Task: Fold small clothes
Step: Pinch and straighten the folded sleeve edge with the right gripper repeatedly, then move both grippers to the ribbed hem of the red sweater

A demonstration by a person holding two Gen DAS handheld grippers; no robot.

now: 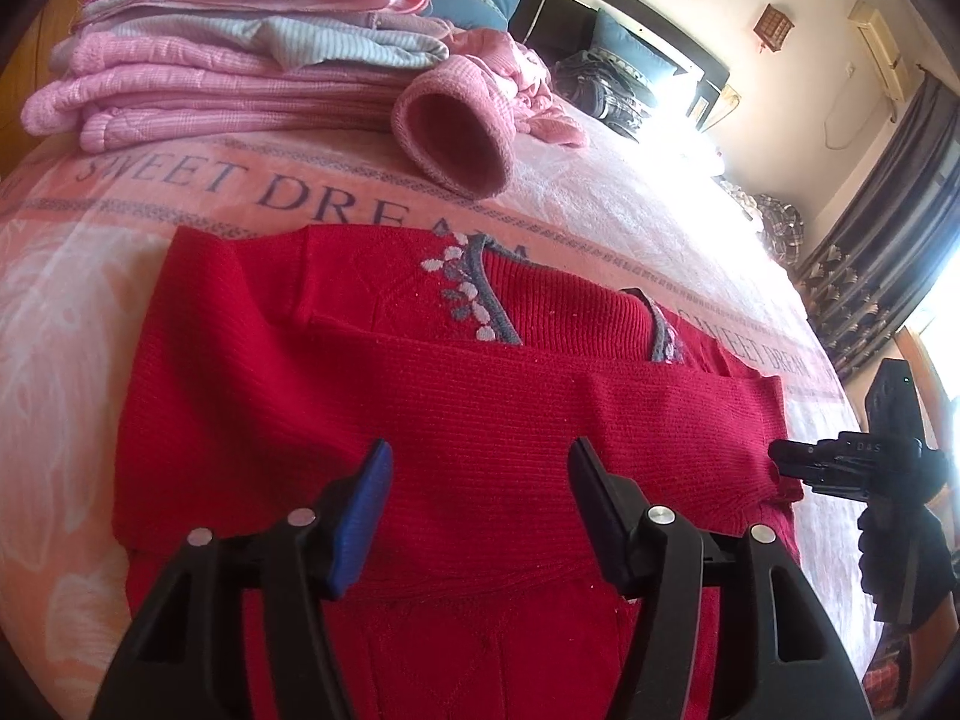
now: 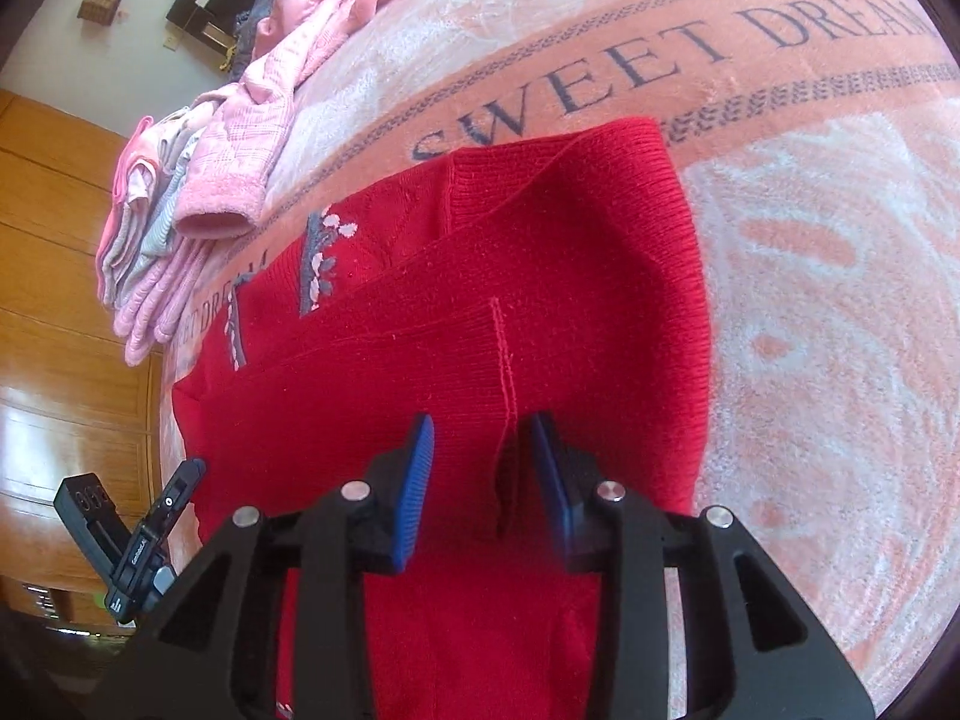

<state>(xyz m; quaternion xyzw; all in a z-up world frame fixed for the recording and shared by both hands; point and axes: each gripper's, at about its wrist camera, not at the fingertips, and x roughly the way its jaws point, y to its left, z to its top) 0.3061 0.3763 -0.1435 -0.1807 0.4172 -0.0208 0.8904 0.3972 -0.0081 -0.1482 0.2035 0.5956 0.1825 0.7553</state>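
Red sweater [image 1: 468, 420]: laid flat on the bed blanket [image 1: 72, 312], sleeves folded across the body.
Left gripper [image 1: 480, 468]: held wide apart above the sweater, nothing gripped.
Right gripper [image 2: 483, 450]: parted, a sleeve seam between its jaws.
Folded pile [image 1: 228, 54]: stacked beyond.

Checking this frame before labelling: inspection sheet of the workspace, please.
Surface: bed blanket, pink and white, printed "SWEET DREAM".
Job's things: red sweater lying partly folded, sleeves laid across the body; stack of folded clothes at the far edge.
Clutter: loose pink garment and pillows near the headboard.
Grippers: left tongs open above the sweater; right tongs open, a fabric ridge between the fingers.
Cables: nothing seen.
Surroundings: wooden wardrobe, curtains, wall air conditioner.
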